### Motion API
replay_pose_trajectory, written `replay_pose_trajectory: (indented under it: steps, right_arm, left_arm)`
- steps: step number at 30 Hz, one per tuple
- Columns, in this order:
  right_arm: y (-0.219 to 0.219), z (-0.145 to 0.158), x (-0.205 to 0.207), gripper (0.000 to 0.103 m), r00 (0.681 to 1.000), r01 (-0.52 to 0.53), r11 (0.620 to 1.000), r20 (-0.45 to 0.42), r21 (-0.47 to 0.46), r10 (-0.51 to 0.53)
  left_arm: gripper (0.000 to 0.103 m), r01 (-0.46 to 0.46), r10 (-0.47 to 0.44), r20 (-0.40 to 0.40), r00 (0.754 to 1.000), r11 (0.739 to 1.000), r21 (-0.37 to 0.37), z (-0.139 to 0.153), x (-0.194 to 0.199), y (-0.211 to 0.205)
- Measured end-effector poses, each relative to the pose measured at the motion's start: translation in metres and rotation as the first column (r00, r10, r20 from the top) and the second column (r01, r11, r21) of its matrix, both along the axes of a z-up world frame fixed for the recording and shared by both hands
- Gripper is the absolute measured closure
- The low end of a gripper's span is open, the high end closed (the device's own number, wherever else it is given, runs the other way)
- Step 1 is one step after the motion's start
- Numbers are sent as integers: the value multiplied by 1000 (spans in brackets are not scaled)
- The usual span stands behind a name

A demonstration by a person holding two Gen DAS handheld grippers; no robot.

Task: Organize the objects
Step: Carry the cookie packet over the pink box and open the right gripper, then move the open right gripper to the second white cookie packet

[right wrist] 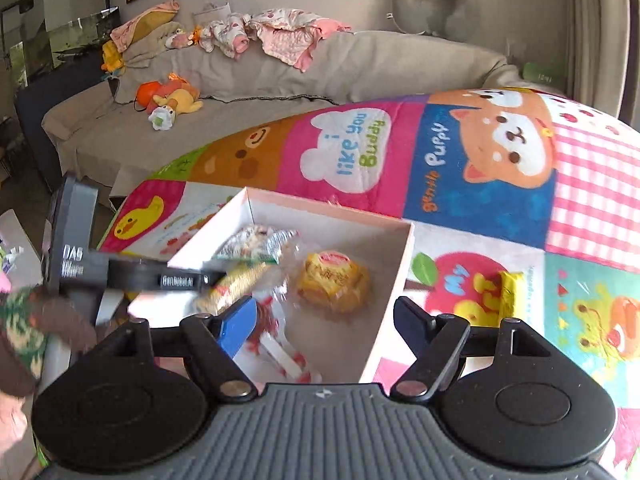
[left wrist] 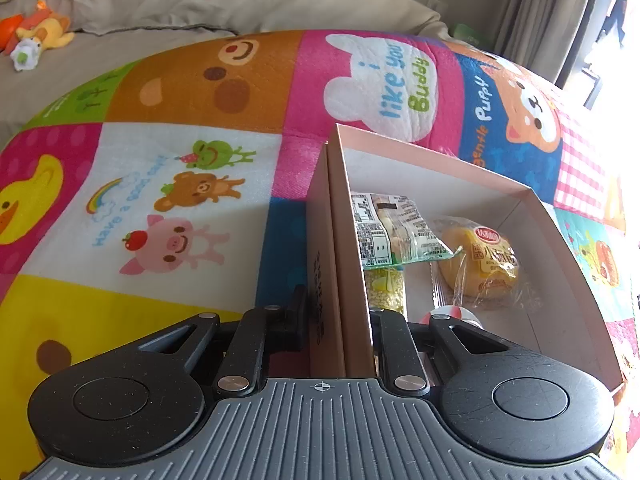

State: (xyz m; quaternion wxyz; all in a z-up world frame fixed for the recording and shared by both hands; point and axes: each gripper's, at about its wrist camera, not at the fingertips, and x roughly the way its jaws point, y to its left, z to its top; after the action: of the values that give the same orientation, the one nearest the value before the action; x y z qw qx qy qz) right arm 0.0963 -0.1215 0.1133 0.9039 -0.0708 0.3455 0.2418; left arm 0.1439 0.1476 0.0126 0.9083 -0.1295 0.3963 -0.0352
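Your left gripper point(left wrist: 338, 312) is clamped on the near left wall of the pink box point(left wrist: 440, 160): one finger sits outside the wall, the other inside, and the cardboard stands upright between them. Your right gripper point(right wrist: 324, 320) hangs with its jaws wide and nothing between them, spanning the box's near right corner, its blue-padded finger point(right wrist: 236, 326) over the inside of the box and the other finger outside the right wall.

Inside the box, against the gripped wall, lies a green-edged snack packet point(left wrist: 396, 228) with printed labels, partly covering a narrow packet of yellow grains point(left wrist: 386, 288). Beside these, toward the right wall of the box, sits a yellow cake in clear wrap point(left wrist: 480, 260). At the box's near end lie red-and-white wrapped sweets point(right wrist: 280, 344).

Outside the box, just past its right wall, a yellow wrapped bar point(right wrist: 510, 292) lies on the cartoon play mat point(left wrist: 180, 200) that carries the box. Beyond the far side of the box, past the mat's edge, stands a beige sofa point(right wrist: 360, 68) with pink clothes point(right wrist: 288, 36) and a yellow plush toy point(right wrist: 176, 100) on it.
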Motion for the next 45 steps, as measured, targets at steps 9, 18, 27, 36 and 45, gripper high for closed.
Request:
replay_pose_trajectory:
  steps: [9, 18, 27, 36, 45]
  right_arm:
    - [-59, -59, -101, 21, 992, -57, 995, -113, -83, 48]
    - [-72, -84, -116, 15, 983, 180, 955, 81, -237, -165]
    - [-54, -83, -117, 14, 961, 117, 974, -268, 196, -61]
    - [9, -94, -85, 13, 986, 131, 991, -100, -8, -132]
    - [14, -99, -83, 27, 995, 102, 994, -6, -32, -102]
  left_arm:
    - [85, -12, 12, -4, 1000, 1000, 11, 0, 0, -2]
    - [85, -18, 18, -6, 1000, 1000, 21, 1, 0, -5]
    - [84, -1, 1, 4, 1000, 1000, 6, 0, -1, -1]
    - [84, -5, 5, 8, 1000, 1000, 11, 0, -2, -3]
    - [84, -1, 1, 5, 1000, 1000, 18, 0, -3, -2]
